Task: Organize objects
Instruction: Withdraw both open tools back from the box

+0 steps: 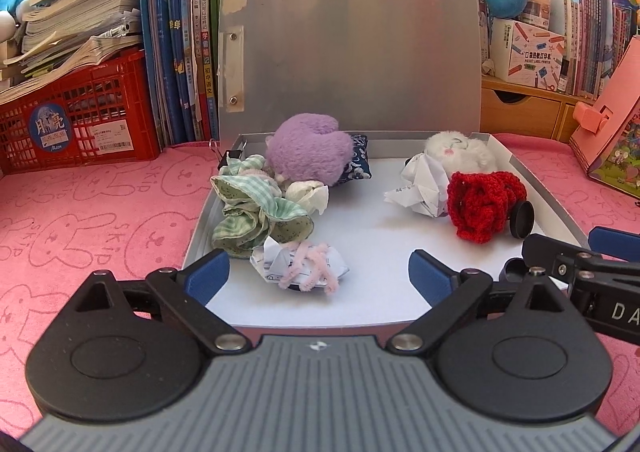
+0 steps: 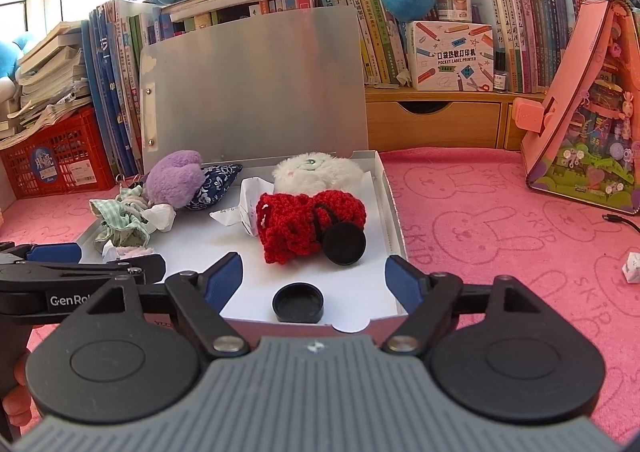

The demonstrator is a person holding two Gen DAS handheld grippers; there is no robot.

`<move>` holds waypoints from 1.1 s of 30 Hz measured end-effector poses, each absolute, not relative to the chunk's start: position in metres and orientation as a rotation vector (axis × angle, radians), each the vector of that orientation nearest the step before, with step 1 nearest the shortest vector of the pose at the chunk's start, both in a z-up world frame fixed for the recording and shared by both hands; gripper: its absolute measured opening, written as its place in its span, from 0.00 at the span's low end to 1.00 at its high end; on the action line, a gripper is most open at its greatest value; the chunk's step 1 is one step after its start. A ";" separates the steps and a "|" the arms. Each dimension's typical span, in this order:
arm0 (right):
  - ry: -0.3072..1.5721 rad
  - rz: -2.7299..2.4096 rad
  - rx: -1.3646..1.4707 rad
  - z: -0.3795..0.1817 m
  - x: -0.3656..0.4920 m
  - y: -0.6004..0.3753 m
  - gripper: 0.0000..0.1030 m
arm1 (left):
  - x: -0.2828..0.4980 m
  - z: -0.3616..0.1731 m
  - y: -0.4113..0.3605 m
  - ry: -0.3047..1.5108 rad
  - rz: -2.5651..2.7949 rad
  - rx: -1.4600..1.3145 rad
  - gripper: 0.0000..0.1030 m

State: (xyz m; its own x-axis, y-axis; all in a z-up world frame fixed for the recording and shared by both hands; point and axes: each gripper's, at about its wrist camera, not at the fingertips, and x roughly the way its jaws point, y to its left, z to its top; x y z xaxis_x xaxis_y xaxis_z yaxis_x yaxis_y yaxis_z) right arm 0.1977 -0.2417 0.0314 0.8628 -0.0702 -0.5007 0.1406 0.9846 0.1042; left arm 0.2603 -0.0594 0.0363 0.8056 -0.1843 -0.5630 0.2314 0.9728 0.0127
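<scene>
Pink towelling printed with rabbit faces (image 2: 500, 211) covers the desk, and a shallow grey box (image 1: 558, 211) lies open on it with its lid (image 1: 348, 51) standing upright at the back.

Nearest the cameras, the left gripper (image 1: 320, 276) hangs over the box's front edge with its blue pads spread wide and nothing between them; just ahead of it on the white floor lies a crumpled paper scrap wrapped in pink pipe cleaner (image 1: 308, 268). The right gripper (image 2: 314, 284) is likewise wide open and grips nothing; a black cap (image 2: 298, 302) rests open side up on the box floor between its fingers, not touched by either pad.

Further in, a second black cap (image 2: 344, 244) leans on edge against a red crocheted piece (image 2: 296, 223). Behind that sit a wad of crumpled white paper (image 1: 420, 185) and a white plush toy (image 2: 316, 171) in the back right corner. On the left side lie a green gingham cloth bundle (image 1: 252, 211), a purple plush toy (image 1: 304, 147) and a dark blue patterned pouch (image 2: 216, 183) touching it.

Beyond the box stand a red plastic crate (image 1: 80, 123) under stacked papers, rows of books (image 2: 520, 31), and a pink toy house (image 2: 588, 111) to the right.
</scene>
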 end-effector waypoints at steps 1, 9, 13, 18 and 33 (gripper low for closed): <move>0.519 -0.113 0.141 0.032 0.197 -0.242 0.85 | 0.258 0.038 -0.059 0.590 -0.224 0.082 0.96; 0.526 -0.129 0.149 0.034 0.186 -0.245 0.90 | 0.243 0.043 -0.057 0.573 -0.211 0.081 0.96; 0.529 -0.130 0.140 0.036 0.178 -0.244 0.91 | 0.234 0.045 -0.054 0.573 -0.219 0.072 0.96; 0.530 -0.122 0.141 0.038 0.166 -0.243 0.93 | 0.219 0.049 -0.048 0.565 -0.223 0.063 0.96; 0.517 -0.086 0.126 0.044 0.119 -0.233 0.95 | 0.158 0.059 -0.033 0.528 -0.222 0.064 0.96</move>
